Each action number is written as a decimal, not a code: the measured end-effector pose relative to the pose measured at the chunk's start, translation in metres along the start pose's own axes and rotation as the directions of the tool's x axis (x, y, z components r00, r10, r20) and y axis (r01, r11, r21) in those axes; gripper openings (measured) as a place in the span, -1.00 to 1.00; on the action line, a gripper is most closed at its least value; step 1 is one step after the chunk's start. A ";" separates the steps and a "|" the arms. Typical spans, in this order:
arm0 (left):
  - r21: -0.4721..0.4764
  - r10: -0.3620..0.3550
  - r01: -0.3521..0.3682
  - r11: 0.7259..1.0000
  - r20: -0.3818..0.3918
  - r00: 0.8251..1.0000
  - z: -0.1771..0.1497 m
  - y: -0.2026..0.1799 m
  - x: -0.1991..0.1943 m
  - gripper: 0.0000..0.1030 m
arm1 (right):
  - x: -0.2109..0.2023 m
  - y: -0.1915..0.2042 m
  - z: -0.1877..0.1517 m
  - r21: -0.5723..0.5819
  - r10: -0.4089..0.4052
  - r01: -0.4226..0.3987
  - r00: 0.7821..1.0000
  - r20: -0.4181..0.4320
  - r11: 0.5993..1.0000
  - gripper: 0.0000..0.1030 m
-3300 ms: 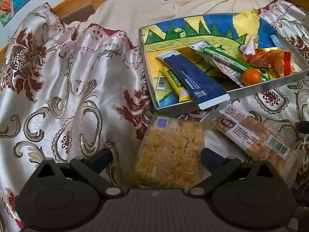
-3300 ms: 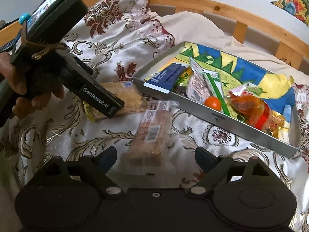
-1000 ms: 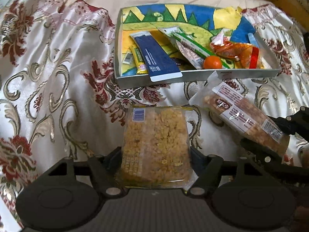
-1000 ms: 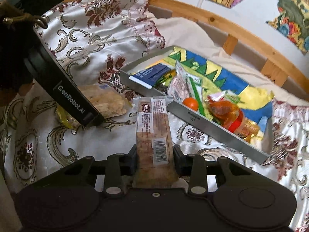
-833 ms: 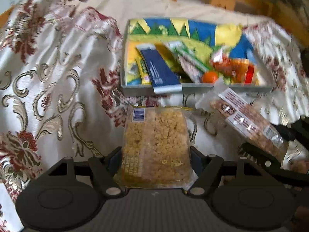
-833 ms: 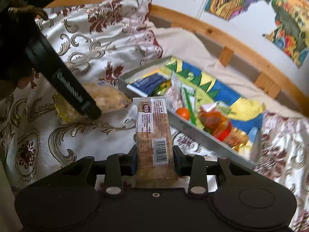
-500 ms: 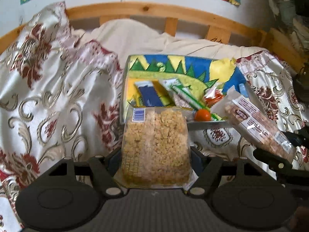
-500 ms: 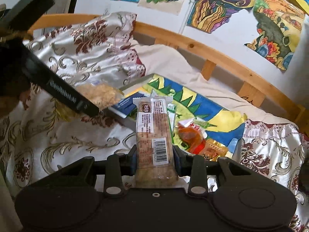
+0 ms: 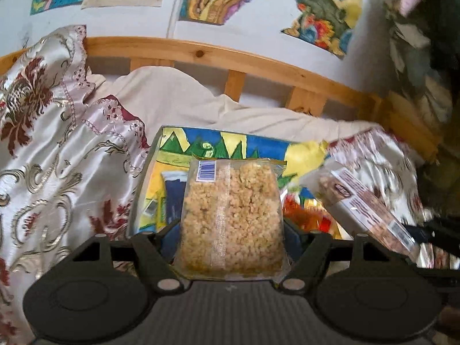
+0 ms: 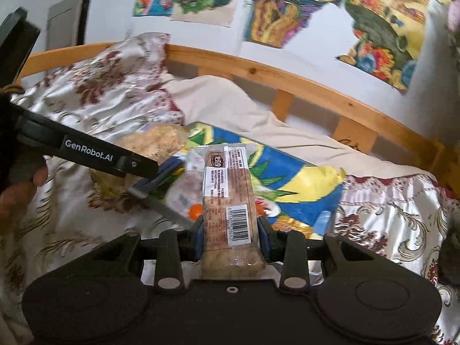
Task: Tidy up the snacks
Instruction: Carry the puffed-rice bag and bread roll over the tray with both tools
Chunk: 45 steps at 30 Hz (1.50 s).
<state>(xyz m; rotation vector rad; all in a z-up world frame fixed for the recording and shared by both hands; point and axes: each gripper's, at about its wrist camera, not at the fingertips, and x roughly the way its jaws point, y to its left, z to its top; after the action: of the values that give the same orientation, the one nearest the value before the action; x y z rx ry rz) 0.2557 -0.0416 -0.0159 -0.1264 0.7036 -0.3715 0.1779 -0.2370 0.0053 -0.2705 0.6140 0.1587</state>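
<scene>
A bed with a light wooden slatted frame was seen against a white wall hung with brightly coloured paintings. The bed was covered by a cream sheet and a shiny satin bedspread patterned with dark red flowers and gold scrolls. On the bedding a shallow grey tray lined with a painted landscape was set, and in it a dark blue packet, a small yellow packet beside it, an orange round thing and red-orange wrappers were lying. The left claw was pinched on a clear bag of yellow puffed-grain cake, which was held up in front of the tray so that much of the tray's near part was hidden in the left wrist view. The right claw was clamped on a long wrapped snack bar with a white label and a barcode, raised before the tray and blocking its middle in the right wrist view. The left claw's arm, marked GenRobot.AI, was seen crossing the left of that view, with part of a hand on its grip. The right edge of the left wrist view was blurred.
</scene>
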 end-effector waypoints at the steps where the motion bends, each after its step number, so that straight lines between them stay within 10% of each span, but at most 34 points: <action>1: -0.020 0.004 -0.004 1.000 0.009 1.000 0.001 -0.002 0.006 0.47 | 0.003 -0.006 0.001 0.016 -0.008 0.008 1.000 0.003 1.000 -0.26; 11: -0.141 -0.008 0.014 0.990 0.042 0.999 0.012 -0.022 0.063 0.47 | 0.031 -0.044 0.006 0.200 -0.057 0.052 0.998 0.018 0.978 -0.26; 45: 0.039 0.086 -0.082 0.996 -0.117 0.989 0.003 -0.043 0.121 0.49 | 0.120 -0.081 -0.007 0.390 -0.028 0.107 0.978 -0.205 0.915 -0.25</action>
<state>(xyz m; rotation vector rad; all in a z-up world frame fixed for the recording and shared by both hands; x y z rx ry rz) 0.3296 -0.1272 -0.0771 -0.0426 0.8169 -0.3114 0.2890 -0.3086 -0.0537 0.0920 0.8154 -0.0642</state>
